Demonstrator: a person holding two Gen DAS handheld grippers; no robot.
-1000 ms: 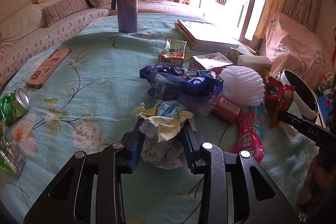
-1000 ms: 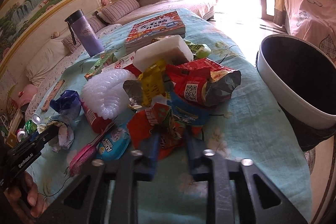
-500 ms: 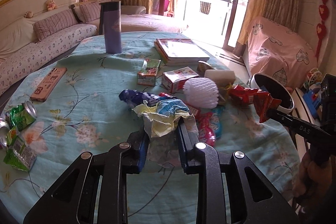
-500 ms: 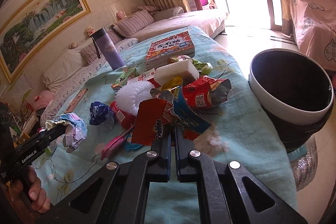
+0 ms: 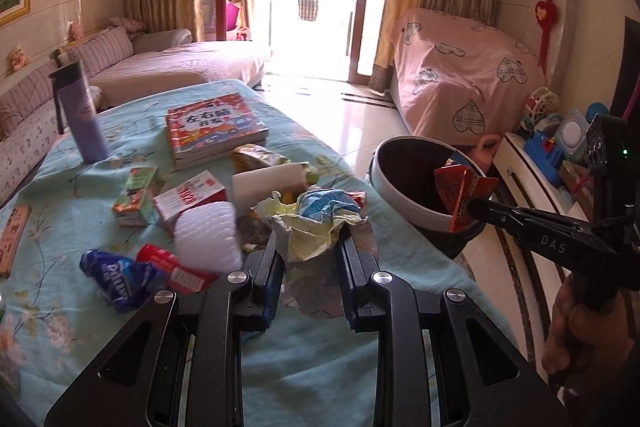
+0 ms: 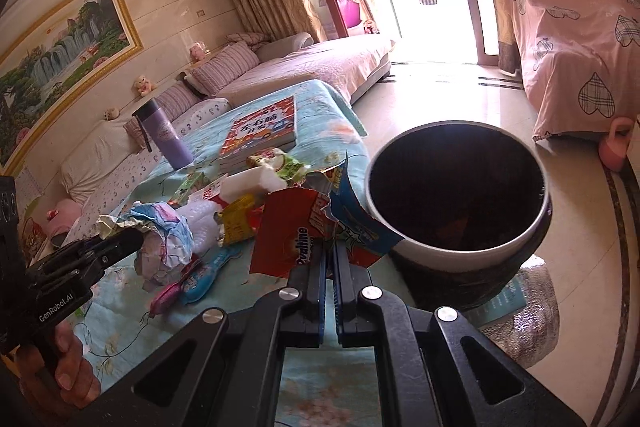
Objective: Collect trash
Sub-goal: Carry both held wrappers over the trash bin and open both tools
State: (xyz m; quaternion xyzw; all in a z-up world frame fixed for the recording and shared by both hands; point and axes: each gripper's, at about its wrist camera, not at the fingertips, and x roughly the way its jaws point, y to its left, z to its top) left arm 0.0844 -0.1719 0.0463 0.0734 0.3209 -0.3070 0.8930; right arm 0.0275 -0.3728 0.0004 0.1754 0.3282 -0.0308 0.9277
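My left gripper (image 5: pixel 308 247) is shut on a crumpled wad of yellow, blue and white paper (image 5: pixel 316 223), held up above the table. The right wrist view shows that same wad (image 6: pixel 164 231) at the tips of the left gripper (image 6: pixel 134 239). My right gripper (image 6: pixel 330 247) is shut on a red Ovaltine wrapper (image 6: pixel 292 239), with a torn blue wrapper (image 6: pixel 354 223) caught beside it. From the left wrist view the red wrapper (image 5: pixel 460 187) hangs at the near rim of the dark, white-rimmed bin (image 5: pixel 400 195). The bin (image 6: pixel 456 247) stands off the table's right edge.
More litter lies on the floral turquoise tablecloth (image 5: pixel 312 367): a blue snack bag (image 5: pixel 116 275), a white foam net (image 5: pixel 206 235), red and green cartons, a white block (image 5: pixel 268 183). Further back are a book (image 5: pixel 212 127) and a purple bottle (image 5: pixel 82 115). A sofa lies beyond.
Both grippers have lifted off the table with their loads and swung right. The bin now fills more of both views, and the red wrapper sits at its rim.
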